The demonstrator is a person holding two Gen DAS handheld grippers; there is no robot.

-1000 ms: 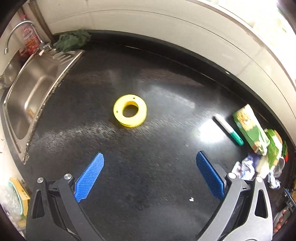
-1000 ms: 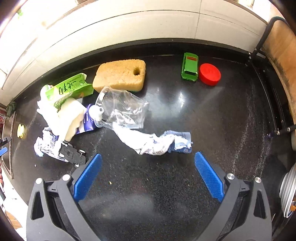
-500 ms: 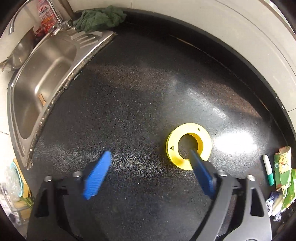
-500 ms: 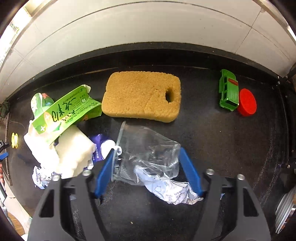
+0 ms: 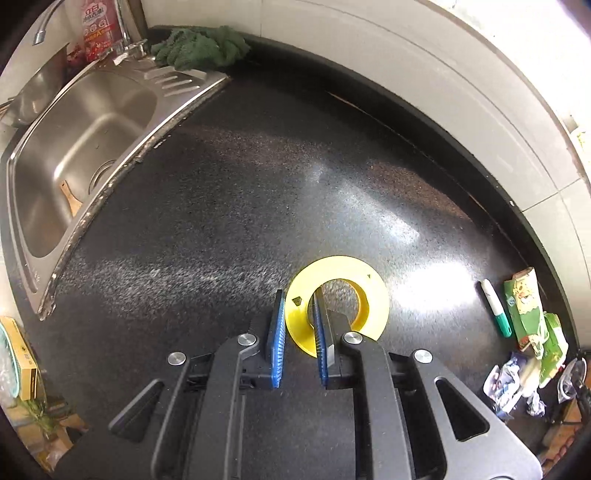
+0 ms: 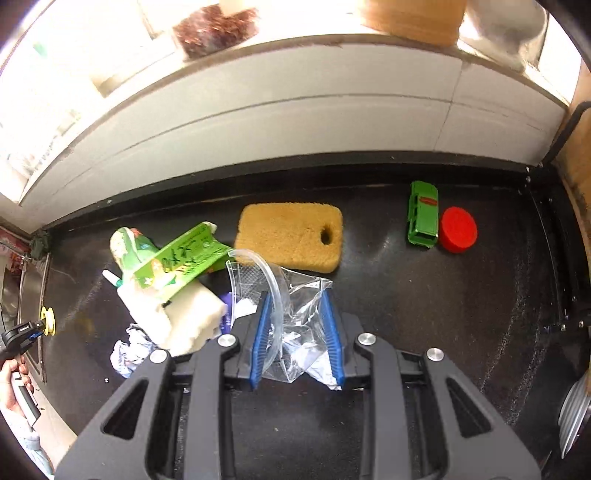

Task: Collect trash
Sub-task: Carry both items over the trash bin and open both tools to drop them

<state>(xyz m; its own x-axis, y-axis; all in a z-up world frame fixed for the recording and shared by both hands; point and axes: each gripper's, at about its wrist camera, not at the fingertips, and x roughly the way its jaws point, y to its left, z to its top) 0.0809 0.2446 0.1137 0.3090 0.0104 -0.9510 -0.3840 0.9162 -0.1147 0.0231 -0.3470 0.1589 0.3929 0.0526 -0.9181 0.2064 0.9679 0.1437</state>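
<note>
Left wrist view: black speckled countertop [image 5: 258, 177] filling most of the frame, white tiled wall [image 5: 424, 66] curving behind. Steel sink [image 5: 74, 147] at far left, small wooden piece lying in its basin, tap and red bottle [image 5: 98, 29] at its back corner. Crumpled green cloth [image 5: 201, 48] beside the sink against the wall. Left gripper [image 5: 298, 301] reaching down, blue pads closing on the near-left side of a yellow ring [image 5: 338, 304], one pad outside the rim, the other through the centre hole; ring flat on the counter, in the lower middle of the frame. Green-tipped white marker [image 5: 495, 308] well to the right, just beside a heap of green cartons and crumpled wrappers [image 5: 528, 332] at the right edge.

Right wrist view: same dark counter [image 6: 424, 314], white wall [image 6: 295, 122] and bright ledge above. Tan sponge [image 6: 290, 236] with a hole, lying flat near the wall. Green carton [image 6: 181, 260] tilted over white foam pieces [image 6: 173, 317] at left, crumpled wrapper [image 6: 127, 350] below them. Right gripper [image 6: 295, 299] with blue pads closing on a crushed clear plastic cup [image 6: 291, 306], cup pinched between them and crumpled wrapper seen through it. Green toy car [image 6: 423, 214] touching a red round lid [image 6: 458, 229] at far right. Left gripper small at the left edge, on the ring, held by a hand [image 6: 14, 380].
</note>
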